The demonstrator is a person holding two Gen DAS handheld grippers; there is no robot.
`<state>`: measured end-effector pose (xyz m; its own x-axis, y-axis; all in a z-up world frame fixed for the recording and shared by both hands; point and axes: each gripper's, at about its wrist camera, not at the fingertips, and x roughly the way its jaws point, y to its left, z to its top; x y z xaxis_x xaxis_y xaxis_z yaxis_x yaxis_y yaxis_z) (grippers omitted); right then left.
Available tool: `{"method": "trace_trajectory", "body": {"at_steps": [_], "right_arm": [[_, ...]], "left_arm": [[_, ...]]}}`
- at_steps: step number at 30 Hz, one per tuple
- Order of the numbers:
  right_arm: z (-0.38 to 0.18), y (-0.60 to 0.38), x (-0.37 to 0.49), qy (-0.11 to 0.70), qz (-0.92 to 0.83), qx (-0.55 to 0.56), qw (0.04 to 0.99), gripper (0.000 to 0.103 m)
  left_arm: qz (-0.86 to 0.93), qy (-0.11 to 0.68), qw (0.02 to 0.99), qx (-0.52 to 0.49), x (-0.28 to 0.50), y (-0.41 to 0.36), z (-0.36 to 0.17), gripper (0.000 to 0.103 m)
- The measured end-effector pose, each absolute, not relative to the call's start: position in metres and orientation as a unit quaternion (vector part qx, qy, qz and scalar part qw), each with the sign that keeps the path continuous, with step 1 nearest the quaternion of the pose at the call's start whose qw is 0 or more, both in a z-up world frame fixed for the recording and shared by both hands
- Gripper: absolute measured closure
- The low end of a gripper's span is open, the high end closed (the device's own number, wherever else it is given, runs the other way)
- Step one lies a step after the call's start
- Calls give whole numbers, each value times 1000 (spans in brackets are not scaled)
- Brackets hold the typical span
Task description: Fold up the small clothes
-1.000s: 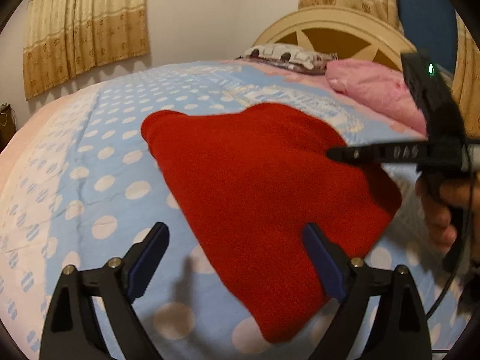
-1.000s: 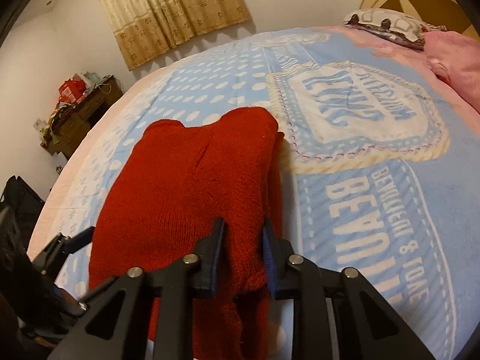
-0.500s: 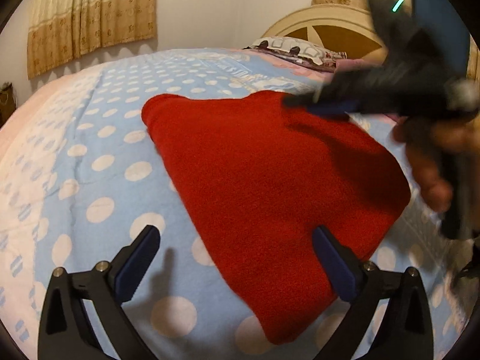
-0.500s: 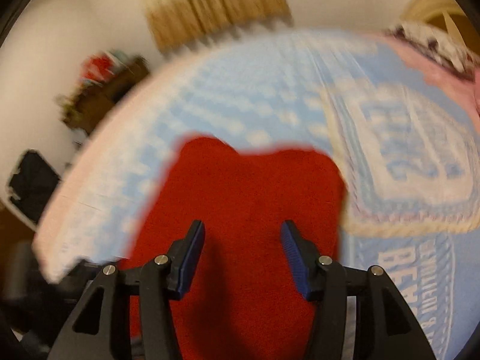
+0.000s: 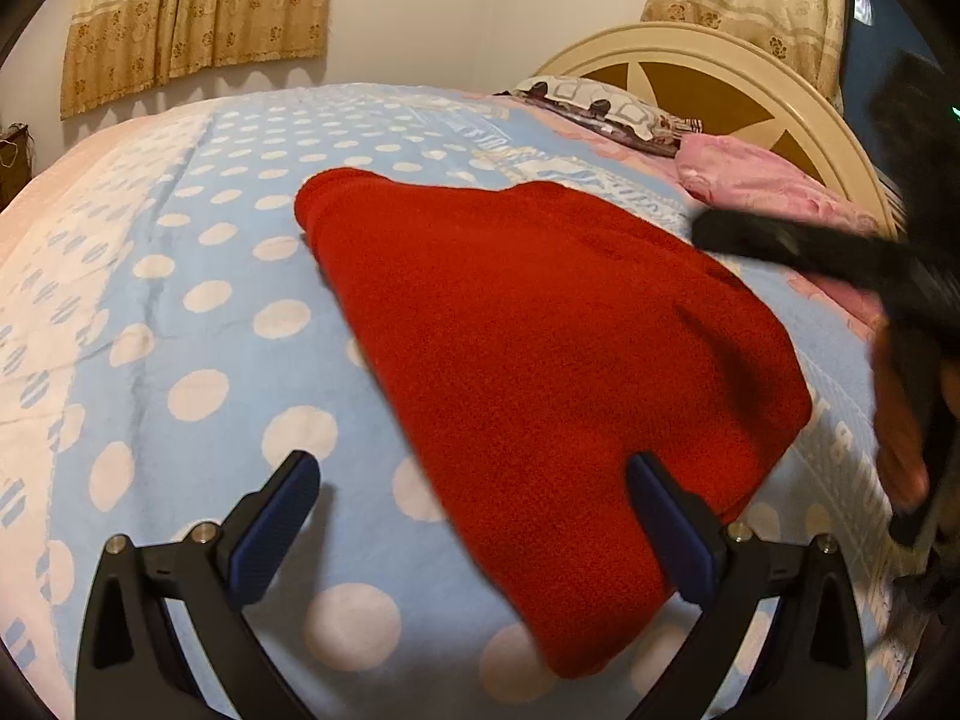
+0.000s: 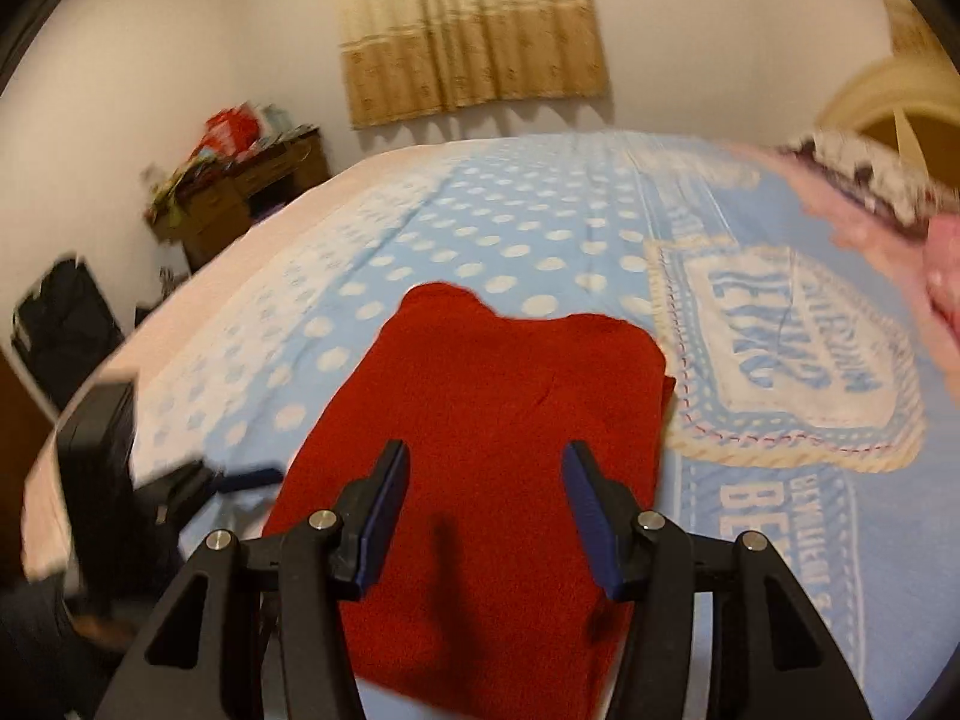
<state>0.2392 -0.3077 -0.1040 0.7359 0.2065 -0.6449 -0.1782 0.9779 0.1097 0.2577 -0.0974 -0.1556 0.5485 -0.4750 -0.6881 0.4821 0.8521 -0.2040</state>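
A red knitted garment (image 5: 540,324) lies folded flat on the blue polka-dot bedspread (image 5: 198,312). My left gripper (image 5: 474,510) is open and empty, low over the garment's near left edge. My right gripper (image 6: 486,498) is open and empty, held above the garment (image 6: 498,420). The right gripper also shows in the left wrist view (image 5: 840,258), blurred, above the garment's right side. The left gripper shows in the right wrist view (image 6: 240,477) at the garment's left edge.
A pink blanket (image 5: 762,180) and a patterned pillow (image 5: 600,111) lie at the cream headboard (image 5: 720,78). A cluttered wooden desk (image 6: 240,186) stands by the far wall under curtains (image 6: 468,30). A dark bag (image 6: 60,324) sits beside the bed.
My right gripper let go of the garment's edge, opened wide and lifted back above it. The left gripper drew back slightly and stayed open. The garment lies flat.
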Motion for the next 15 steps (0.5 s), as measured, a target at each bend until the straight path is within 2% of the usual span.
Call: {"method": "trace_trajectory", "body": {"at_steps": [7,15], "right_arm": [[-161,-311,215,398,59,-19,915,48],[-156,-309,203,400,51,-37,914,49]], "left_arm": [[-270,391,880,15,257,-99,-157,0],[-265,390,882,20,257,-98,-157,0]]}}
